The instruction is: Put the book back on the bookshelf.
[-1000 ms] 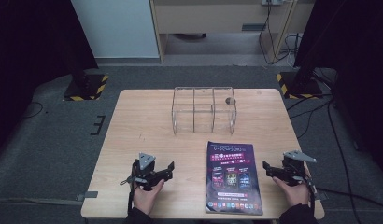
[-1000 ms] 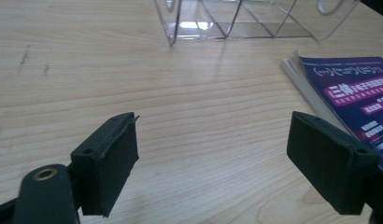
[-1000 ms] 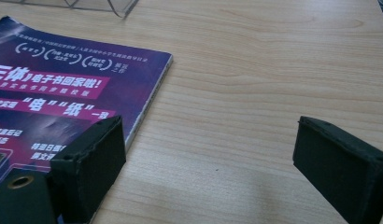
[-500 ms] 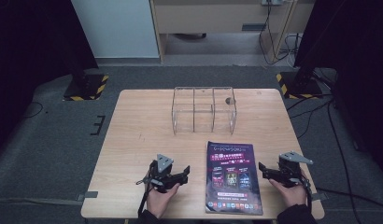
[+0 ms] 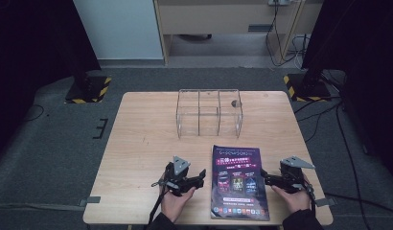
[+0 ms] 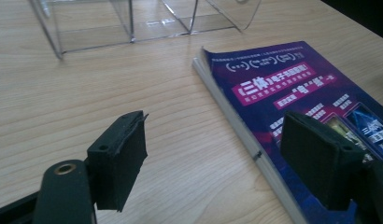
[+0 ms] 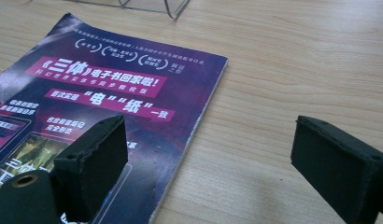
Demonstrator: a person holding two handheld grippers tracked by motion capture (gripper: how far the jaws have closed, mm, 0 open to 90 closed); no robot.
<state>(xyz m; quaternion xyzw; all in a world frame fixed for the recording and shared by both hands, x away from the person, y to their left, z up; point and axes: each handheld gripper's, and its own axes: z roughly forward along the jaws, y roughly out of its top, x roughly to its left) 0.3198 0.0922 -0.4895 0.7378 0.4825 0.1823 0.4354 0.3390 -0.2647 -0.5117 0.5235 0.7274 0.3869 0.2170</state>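
Both hands have closed in on the magazine [image 5: 238, 181] since a second ago: the left gripper [image 5: 198, 176] has slid right toward its left edge, and the right gripper [image 5: 264, 176] has come left to its right edge. The magazine itself has not shifted; it lies flat at the near middle of the wooden table [image 5: 137, 139], its near end close to the table's front edge.

Room to move is generous. Bare wood stretches left of the left gripper and out to the table's right edge beyond the right gripper. The clear acrylic box [image 5: 209, 113] stands farther back, well apart from the far end of the magazine, with open table between them.

Now the claws. In the left gripper view the left gripper [image 6: 227, 163] gapes wide, one pad over bare wood, the other over the purple cover [image 6: 301, 88], so the magazine's left edge runs between the jaws. Nothing is gripped. In the right gripper view the right gripper [image 7: 213, 163] is just as wide, one pad over the cover [image 7: 110, 88], the other over the table [image 7: 297, 56], straddling the right edge. Whether either pad touches the paper, I cannot tell.
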